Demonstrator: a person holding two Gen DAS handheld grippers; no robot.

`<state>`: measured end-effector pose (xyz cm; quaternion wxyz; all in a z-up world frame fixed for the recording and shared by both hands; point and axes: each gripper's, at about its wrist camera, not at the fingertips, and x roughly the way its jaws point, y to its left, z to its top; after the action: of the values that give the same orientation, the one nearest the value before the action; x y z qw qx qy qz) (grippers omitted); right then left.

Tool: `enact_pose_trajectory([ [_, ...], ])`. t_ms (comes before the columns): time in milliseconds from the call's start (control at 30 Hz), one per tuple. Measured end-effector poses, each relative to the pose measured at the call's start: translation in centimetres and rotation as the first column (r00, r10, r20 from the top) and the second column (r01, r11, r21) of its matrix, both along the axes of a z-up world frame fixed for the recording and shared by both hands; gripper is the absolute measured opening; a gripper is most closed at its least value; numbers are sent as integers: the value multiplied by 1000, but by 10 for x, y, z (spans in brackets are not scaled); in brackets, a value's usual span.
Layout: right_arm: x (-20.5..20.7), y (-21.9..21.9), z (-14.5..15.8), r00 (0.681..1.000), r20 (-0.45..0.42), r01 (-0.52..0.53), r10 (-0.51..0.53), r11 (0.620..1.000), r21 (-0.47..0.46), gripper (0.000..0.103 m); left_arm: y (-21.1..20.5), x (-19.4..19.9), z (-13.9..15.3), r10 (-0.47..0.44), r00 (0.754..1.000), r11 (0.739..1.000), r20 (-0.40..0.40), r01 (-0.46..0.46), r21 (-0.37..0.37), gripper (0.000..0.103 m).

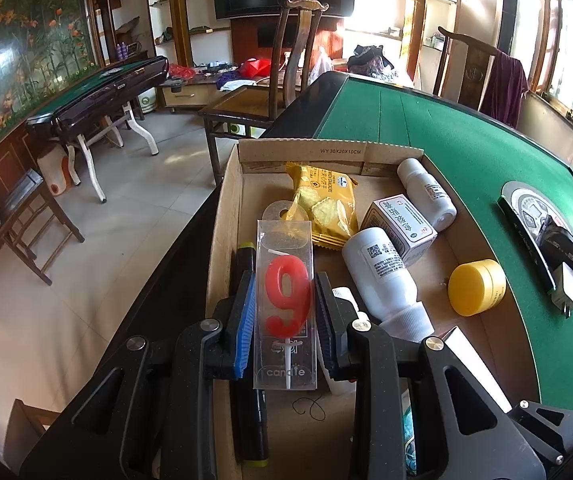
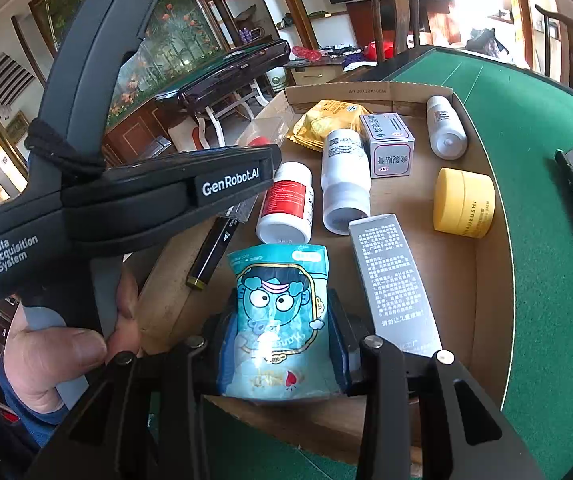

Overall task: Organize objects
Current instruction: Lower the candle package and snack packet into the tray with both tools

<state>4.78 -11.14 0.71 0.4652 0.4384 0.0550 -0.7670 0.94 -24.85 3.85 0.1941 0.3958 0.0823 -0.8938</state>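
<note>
My left gripper (image 1: 285, 312) is shut on a clear candle pack (image 1: 285, 280) with a red number nine inside, held above the left side of the cardboard box (image 1: 222, 216). My right gripper (image 2: 282, 332) is shut on a teal cartoon snack pouch (image 2: 278, 320), held over the near edge of the cardboard box (image 2: 490, 264). Inside the box lie a yellow cracker pack (image 1: 326, 208), white bottles (image 1: 382, 276), a grey carton (image 1: 404, 224), a yellow jar (image 1: 476, 288) and a black marker (image 1: 248, 344). The left gripper's body (image 2: 134, 192) and the hand holding it fill the left of the right wrist view.
The box sits on a green felt table (image 1: 486, 152) with a dark rim. A round centre panel with a black charger (image 1: 562, 256) lies to the right. A red-labelled white bottle (image 2: 286, 204) and a long silver box (image 2: 394, 280) lie in the box. A chair (image 1: 270, 88) stands beyond the table.
</note>
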Motion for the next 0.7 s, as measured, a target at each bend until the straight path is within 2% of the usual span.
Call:
enact_pose_trajectory([
  [700,1,3,3,1000,2,0,0,1000,-5,44,-3,-3,-4,13,1000,1000,28,-13,6,28],
])
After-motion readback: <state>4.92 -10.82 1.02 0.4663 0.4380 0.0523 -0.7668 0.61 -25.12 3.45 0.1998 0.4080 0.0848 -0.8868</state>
